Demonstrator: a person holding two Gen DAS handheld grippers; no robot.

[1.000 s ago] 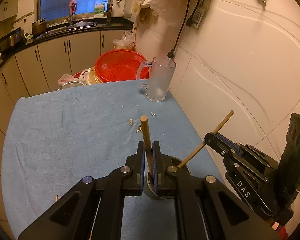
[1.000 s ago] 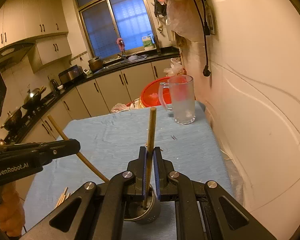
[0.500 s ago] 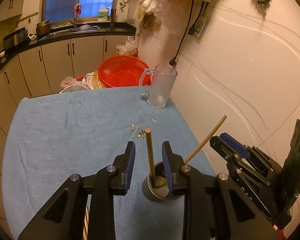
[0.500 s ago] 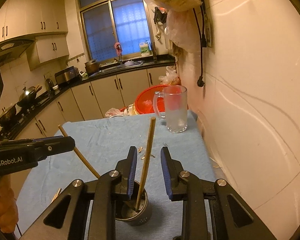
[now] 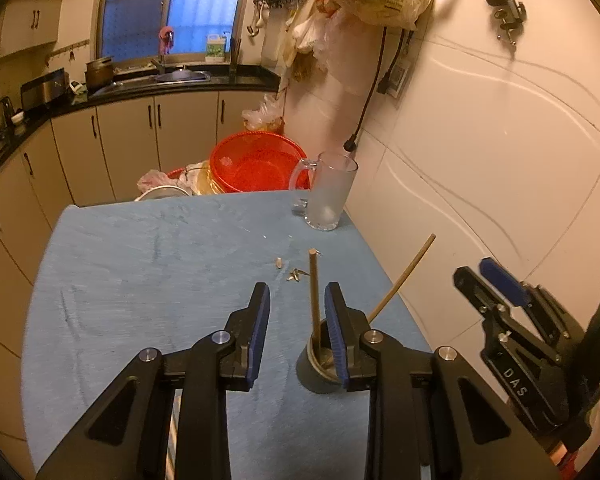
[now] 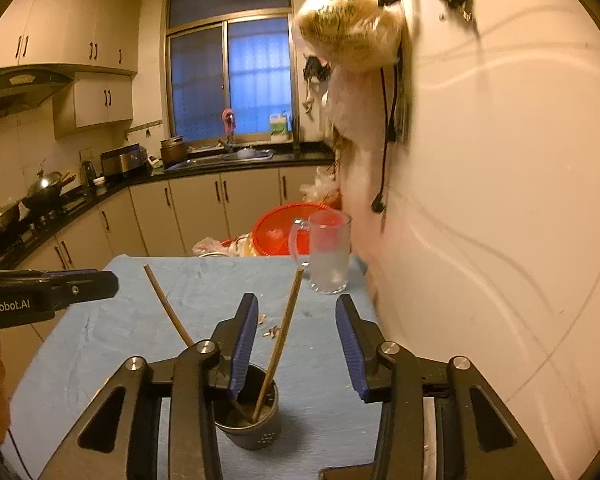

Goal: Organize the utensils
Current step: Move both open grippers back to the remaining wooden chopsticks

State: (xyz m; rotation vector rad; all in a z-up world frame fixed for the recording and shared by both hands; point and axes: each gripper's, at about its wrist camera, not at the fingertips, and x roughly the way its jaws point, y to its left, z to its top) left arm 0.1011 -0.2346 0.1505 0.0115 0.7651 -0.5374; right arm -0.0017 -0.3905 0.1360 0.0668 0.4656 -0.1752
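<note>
At the near edge of the blue-covered table (image 5: 148,264), two hand-held grippers frame a single small metal cup (image 6: 256,420). The left gripper (image 5: 298,332) has its blue-padded jaws parted and holds nothing; one chopstick rises in the gap between them without touching either pad. The right gripper (image 6: 296,346) has its jaws spreading wider at this moment, and they too are released, with the other chopstick standing free between them. The cup is a short, dark grey cylinder with small perforations low on its wall, and it stands upright near the table's wall-side edge. Two wooden chopsticks sit in it, tips down: the first chopstick (image 6: 282,336) is light brown with a blunt square top and leans slightly toward the wall in the right wrist view; the second chopstick (image 6: 167,307) is thinner-looking and slants far the other way, toward the left gripper's arm. A few more sticks lie on the cloth below the left gripper, mostly hidden by it, so their number cannot be told. Farther along the cloth lies a small scatter of pale scraps (image 5: 296,274). At the table's far corner by the wall stands one frosted glass mug (image 5: 330,196) with a handle, upright. Behind the table is one red plastic basin (image 5: 256,166), then the cabinets and a window (image 6: 230,80).
</note>
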